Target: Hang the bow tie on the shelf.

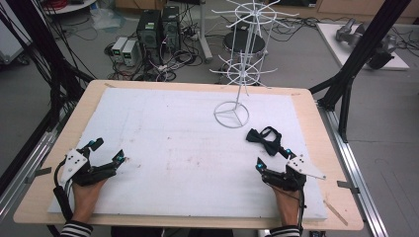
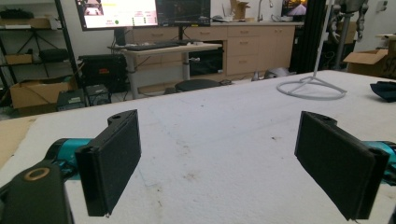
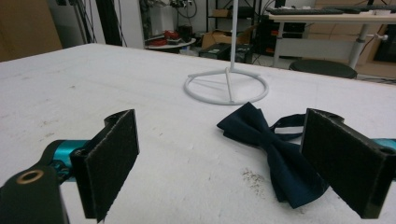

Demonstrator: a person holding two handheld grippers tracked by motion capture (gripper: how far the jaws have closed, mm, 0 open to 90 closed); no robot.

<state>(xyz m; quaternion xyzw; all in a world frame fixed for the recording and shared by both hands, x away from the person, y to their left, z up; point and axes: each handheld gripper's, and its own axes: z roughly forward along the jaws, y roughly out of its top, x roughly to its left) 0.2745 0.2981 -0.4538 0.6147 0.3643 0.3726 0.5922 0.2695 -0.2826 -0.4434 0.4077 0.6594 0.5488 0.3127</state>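
Both grippers, left gripper [image 1: 108, 151] and right gripper [image 1: 273, 158], wide open, empty; bow tie [image 1: 264, 139] unlabelled.

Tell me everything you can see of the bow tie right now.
The bow tie is dark navy, almost black in the high view, of soft fabric, with two flared wings, a pinched centre knot and a thin neck strap looped behind it. It lies flat on the white foam sheet, between the white wire stand and the right gripper. That gripper's jaws are open just short of it; nothing grips it.
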